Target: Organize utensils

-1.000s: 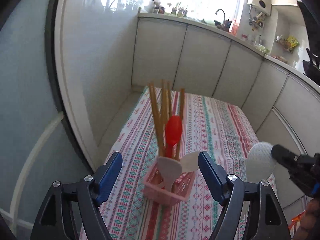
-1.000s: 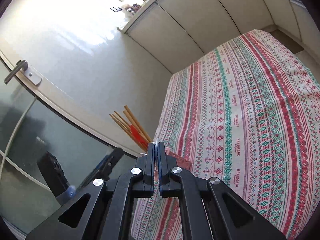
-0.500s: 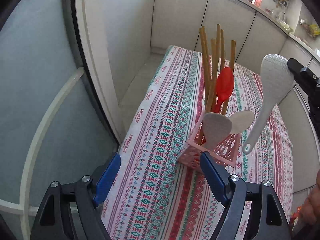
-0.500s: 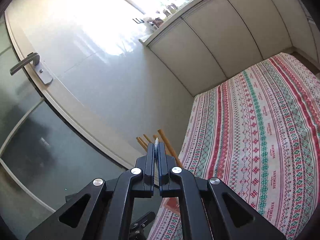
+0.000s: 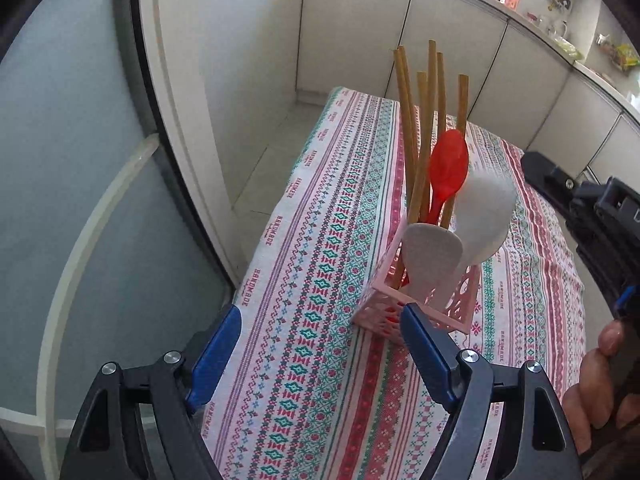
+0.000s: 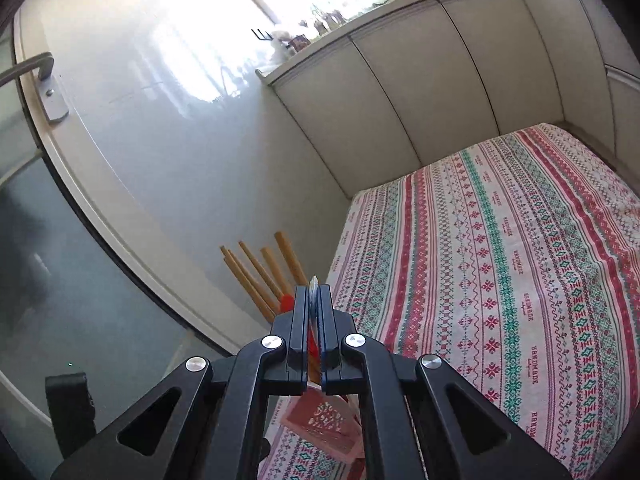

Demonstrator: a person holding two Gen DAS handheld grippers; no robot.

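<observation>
A pink lattice holder (image 5: 460, 304) stands on the striped tablecloth near its left edge. In it are several wooden chopsticks (image 5: 404, 120), a red spoon (image 5: 448, 168) and a speckled paddle (image 5: 430, 256). A white rice paddle (image 5: 486, 212) now stands in it too, head up and blurred. My right gripper (image 6: 313, 292) hangs above the holder (image 6: 320, 420) with its jaws opening. The paddle's thin edge (image 6: 313, 280) still shows at their tips, with a gap beside it. My left gripper (image 5: 318, 314) is open and empty, just short of the holder.
The table (image 5: 320, 240) stands in a corner of pale cabinets (image 5: 352, 32). Its left edge drops to the floor beside a glass door with a lever handle (image 6: 40, 76). A person's hand (image 5: 600, 380) holds the right gripper's handle at the lower right.
The right gripper carried the white paddle over and down, so its handle now sits in the holder, and its jaws have parted a little. The left gripper tipped down toward the table, then stayed.
</observation>
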